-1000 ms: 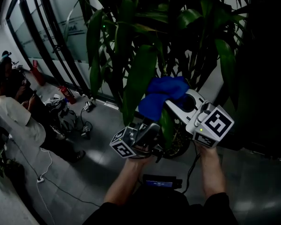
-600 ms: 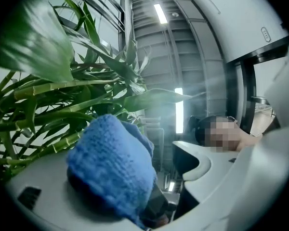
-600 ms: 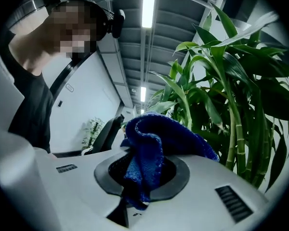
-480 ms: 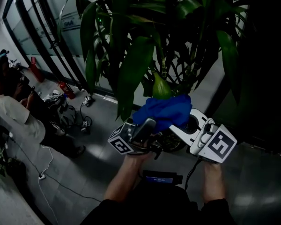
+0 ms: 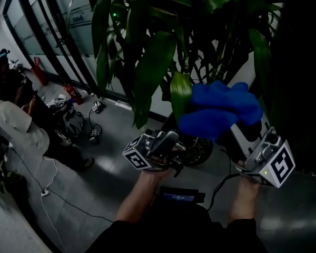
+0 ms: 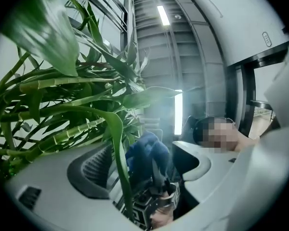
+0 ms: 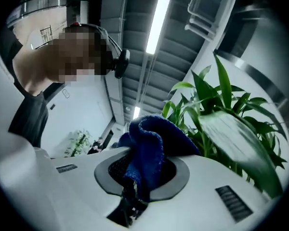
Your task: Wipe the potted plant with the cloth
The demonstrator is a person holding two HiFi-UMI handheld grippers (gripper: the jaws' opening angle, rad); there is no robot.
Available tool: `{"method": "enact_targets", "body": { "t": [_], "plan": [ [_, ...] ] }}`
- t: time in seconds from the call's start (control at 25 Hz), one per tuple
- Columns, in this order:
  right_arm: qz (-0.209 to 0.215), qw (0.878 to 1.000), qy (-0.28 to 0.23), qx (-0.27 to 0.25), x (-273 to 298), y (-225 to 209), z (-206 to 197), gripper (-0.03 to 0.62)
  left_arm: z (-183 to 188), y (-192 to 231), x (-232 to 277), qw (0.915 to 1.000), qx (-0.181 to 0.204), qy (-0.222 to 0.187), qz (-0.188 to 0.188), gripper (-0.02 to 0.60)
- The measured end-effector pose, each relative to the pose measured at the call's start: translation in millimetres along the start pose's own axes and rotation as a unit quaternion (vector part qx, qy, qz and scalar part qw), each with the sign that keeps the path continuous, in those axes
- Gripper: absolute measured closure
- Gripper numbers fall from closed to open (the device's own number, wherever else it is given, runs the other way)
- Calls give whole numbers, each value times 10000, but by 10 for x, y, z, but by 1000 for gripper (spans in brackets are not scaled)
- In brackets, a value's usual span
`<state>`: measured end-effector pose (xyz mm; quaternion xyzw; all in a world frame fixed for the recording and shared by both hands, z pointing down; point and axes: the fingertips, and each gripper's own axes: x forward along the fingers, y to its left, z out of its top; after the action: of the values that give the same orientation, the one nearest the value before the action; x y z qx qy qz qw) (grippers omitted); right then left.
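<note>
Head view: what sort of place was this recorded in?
Probably an office lobby or corridor: a dark-framed glass partition wall, a tall potted plant on a smooth grey floor, and long ceiling light strips overhead.

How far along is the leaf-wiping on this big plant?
Done: the blue cloth is clamped in the right hand-held gripper. In hand: it is up beside a drooping leaf; the open left hand-held gripper straddles a thin leaf. Left: the many other leaves; whether any is wiped is too dark to tell.
</note>
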<state>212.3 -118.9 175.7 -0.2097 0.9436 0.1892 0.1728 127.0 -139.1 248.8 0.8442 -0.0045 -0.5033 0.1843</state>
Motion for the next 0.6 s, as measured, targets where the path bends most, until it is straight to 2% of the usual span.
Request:
{"method": "enact_targets", "body": {
  "t": [0.16,0.32,0.6],
  "plan": [
    [-209,9994,-166,-230,187,-152,98,517,-42,-65,-16,10000,3,15,-17,193],
    [-20,9988,261,-414,405,-130,-178,517,-71,-120,-32,10000,57,15,-30,193],
    [246,9954,927,43,411,112,-837,517,-70,-155,-48,9999,96,-52,11,193]
  ]
}}
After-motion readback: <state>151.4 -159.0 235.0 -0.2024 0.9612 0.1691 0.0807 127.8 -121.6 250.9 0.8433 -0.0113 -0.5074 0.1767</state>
